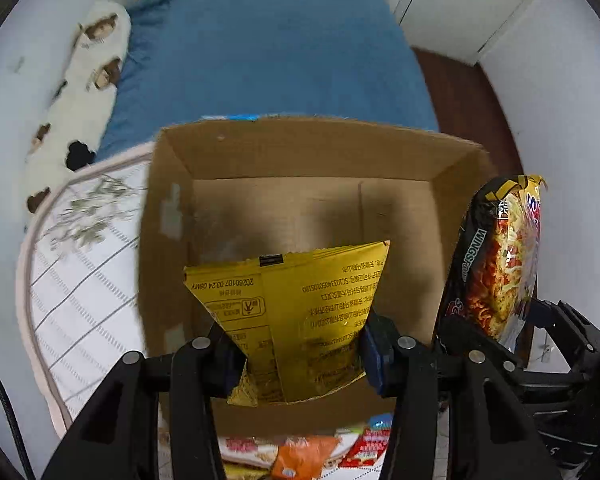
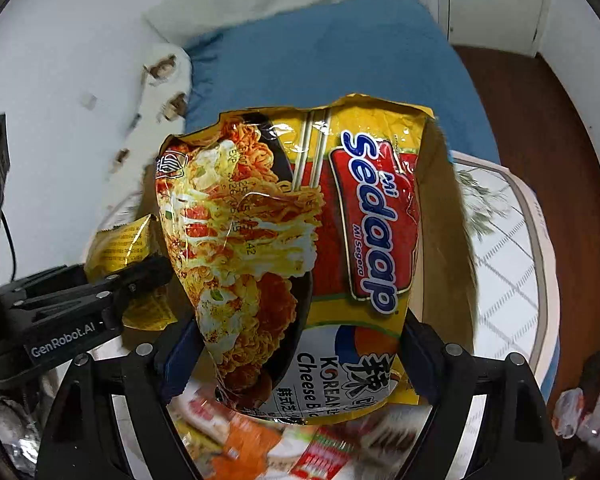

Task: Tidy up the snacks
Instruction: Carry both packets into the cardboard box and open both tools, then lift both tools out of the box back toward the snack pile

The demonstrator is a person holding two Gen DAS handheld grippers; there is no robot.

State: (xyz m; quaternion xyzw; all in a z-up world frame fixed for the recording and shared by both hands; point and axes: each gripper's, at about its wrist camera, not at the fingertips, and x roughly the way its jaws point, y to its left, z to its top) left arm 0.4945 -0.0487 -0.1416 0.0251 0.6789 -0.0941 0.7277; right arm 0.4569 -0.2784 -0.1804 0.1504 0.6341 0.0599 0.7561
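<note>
My left gripper (image 1: pixel 300 344) is shut on a yellow snack packet (image 1: pixel 296 304), printed back up, and holds it over the open cardboard box (image 1: pixel 300 148), whose bottom looks bare. My right gripper (image 2: pixel 300 356) is shut on a Mi Sedaap noodle packet (image 2: pixel 300 240), held upright and blocking most of that view. The noodle packet shows in the left wrist view (image 1: pixel 496 260) just right of the box. The left gripper (image 2: pixel 112 284) and its yellow packet (image 2: pixel 120 244) show at the left of the right wrist view.
The box stands on a white patterned mat (image 1: pixel 84 280) on a bed with a blue sheet (image 1: pixel 276 56). More snack packets (image 1: pixel 300 452) lie below the grippers. A long plush pillow (image 1: pixel 84 92) lies along the white wall. Brown floor (image 2: pixel 532 128) is at right.
</note>
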